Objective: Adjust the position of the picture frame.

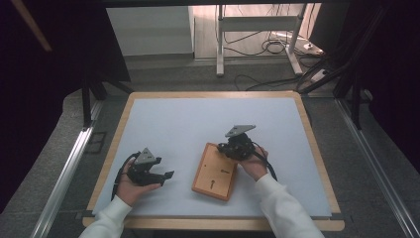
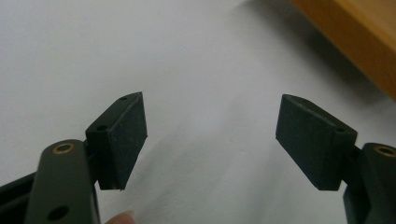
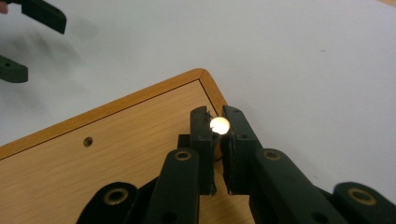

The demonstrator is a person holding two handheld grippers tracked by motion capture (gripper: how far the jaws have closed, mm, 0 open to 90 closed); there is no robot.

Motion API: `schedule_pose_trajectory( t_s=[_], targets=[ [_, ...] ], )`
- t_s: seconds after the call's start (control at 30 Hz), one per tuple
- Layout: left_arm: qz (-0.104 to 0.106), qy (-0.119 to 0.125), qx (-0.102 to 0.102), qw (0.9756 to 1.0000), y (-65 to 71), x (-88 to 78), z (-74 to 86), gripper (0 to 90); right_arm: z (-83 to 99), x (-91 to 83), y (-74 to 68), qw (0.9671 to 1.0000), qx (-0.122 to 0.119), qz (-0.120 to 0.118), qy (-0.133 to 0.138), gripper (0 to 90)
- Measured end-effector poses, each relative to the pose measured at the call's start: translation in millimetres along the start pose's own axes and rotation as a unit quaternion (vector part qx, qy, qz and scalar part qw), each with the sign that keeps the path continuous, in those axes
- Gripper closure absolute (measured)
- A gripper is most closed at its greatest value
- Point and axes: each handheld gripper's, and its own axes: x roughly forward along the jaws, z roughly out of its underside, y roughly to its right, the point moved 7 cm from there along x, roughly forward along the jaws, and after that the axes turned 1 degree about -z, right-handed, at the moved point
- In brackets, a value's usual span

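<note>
A light wooden board (image 1: 214, 173) lies on the white mat, a small dark hole (image 3: 87, 141) drilled in its face. My right gripper (image 3: 215, 122) hovers over the board near its rounded corner (image 3: 203, 73), shut on a small pin with a shiny round head (image 3: 219, 125). In the high view the right gripper (image 1: 224, 148) sits at the board's far end, held by a hand. My left gripper (image 1: 164, 167) rests on the mat left of the board, open with nothing between its pads (image 2: 125, 135). The left gripper (image 2: 210, 135) faces bare mat, with the board's edge (image 2: 355, 42) at the upper right.
The white mat (image 1: 173, 124) covers a wood-rimmed table (image 1: 111, 163). A short dark pin (image 1: 212, 183) shows on the board's near half. Beyond the table stand a metal frame (image 1: 220, 44) and floor cables (image 1: 270, 47).
</note>
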Motion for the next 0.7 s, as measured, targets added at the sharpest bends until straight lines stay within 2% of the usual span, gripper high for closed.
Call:
schedule_pose_trajectory(
  t_s=[0.2,0.37,0.53,0.7],
  targets=[
    [0.000,0.002,-0.003,1.0000,-0.2,-0.3,-0.1,24.6,-5.9,17.6,-16.3,0.9998,-0.012,-0.017,-0.001,84.3],
    [0.000,0.003,-0.003,1.0000,-0.9,-0.5,0.2,24.5,-8.8,32.7,-24.4,0.9991,-0.001,-0.042,0.010,84.1],
    [-0.001,0.003,-0.005,1.0000,-2.0,-0.8,0.4,24.5,-5.9,45.8,-27.3,0.9992,-0.011,-0.039,-0.002,84.0],
    [-0.001,0.002,-0.003,1.0000,-1.4,0.8,0.5,24.6,-5.8,48.5,-27.5,0.9992,-0.016,-0.038,0.000,83.6]
  ],
)
